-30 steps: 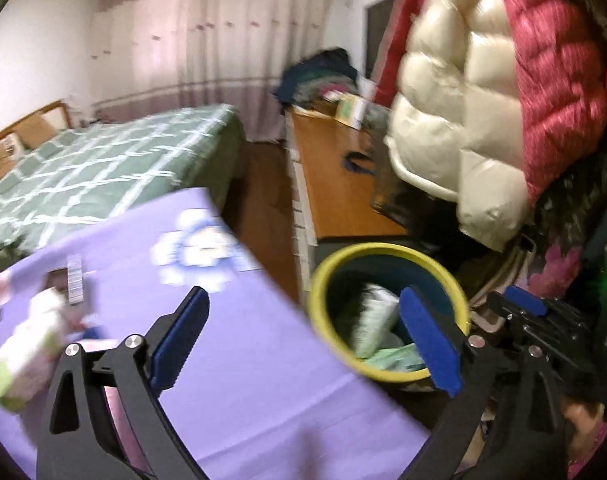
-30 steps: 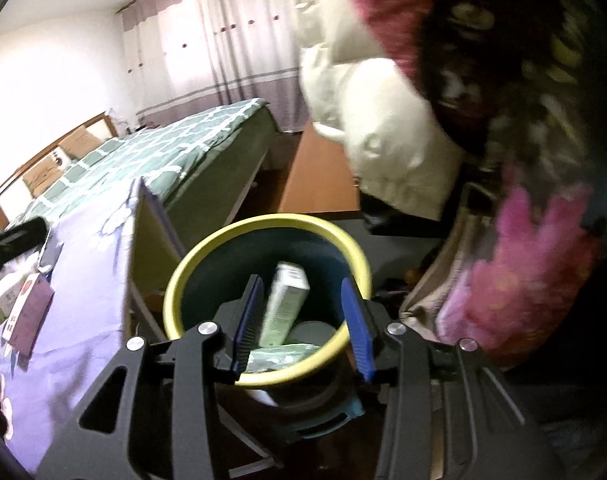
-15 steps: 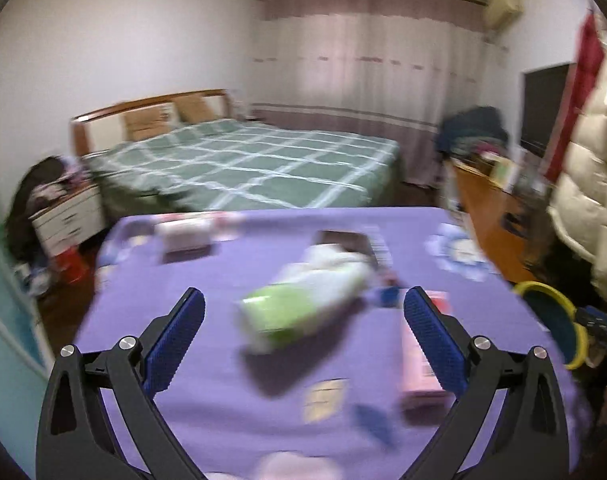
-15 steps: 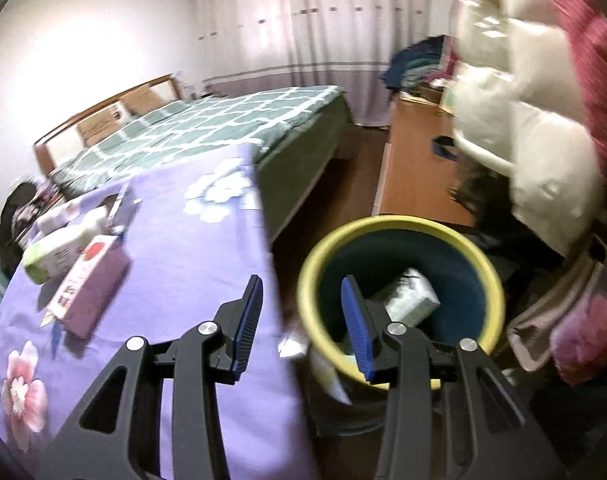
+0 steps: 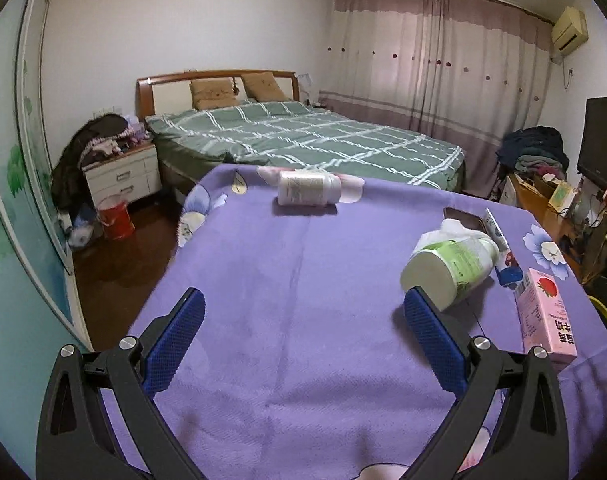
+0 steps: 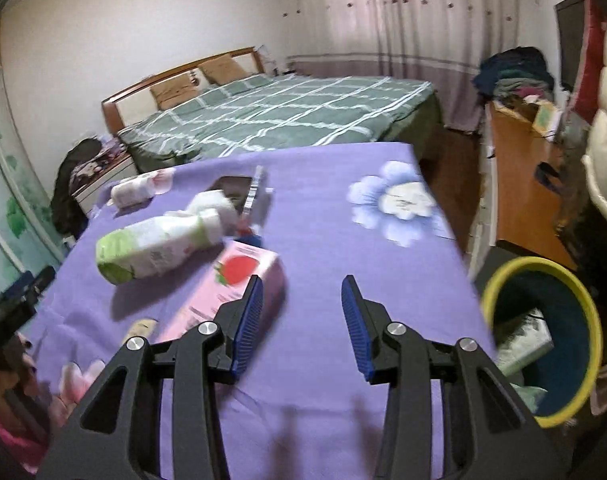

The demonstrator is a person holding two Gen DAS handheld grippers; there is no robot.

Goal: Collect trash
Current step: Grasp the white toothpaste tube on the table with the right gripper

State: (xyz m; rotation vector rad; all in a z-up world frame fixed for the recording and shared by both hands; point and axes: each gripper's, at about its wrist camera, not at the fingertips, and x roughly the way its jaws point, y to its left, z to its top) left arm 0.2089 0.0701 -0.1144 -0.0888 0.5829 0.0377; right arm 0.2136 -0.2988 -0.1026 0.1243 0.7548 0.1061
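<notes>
Trash lies on a purple flowered tablecloth (image 5: 303, 280): a green-and-white bottle (image 5: 451, 264) on its side, a pink strawberry milk carton (image 5: 543, 316), a white jar (image 5: 307, 188) lying at the far edge, and a tube (image 5: 499, 244). My left gripper (image 5: 303, 328) hangs open over bare cloth, the bottle just beyond its right finger. In the right wrist view my right gripper (image 6: 301, 312) is open with nothing between its fingers; the carton (image 6: 227, 292) sits just left of it and the bottle (image 6: 151, 248) farther left. The yellow-rimmed bin (image 6: 543, 344), with trash inside, stands at the table's right side.
A dark phone (image 6: 229, 186) and crumpled tissue (image 6: 211, 202) lie behind the bottle. Beyond the table are a green plaid bed (image 5: 303, 140), a nightstand (image 5: 121, 176) and a red bucket (image 5: 115, 216) on the floor. A wooden desk (image 6: 519, 184) and hanging coats stand right.
Both grippers swung left, away from the bin and over the table. The left view went from the bin to the bare cloth by the bottle; the right now has the bin at its right edge.
</notes>
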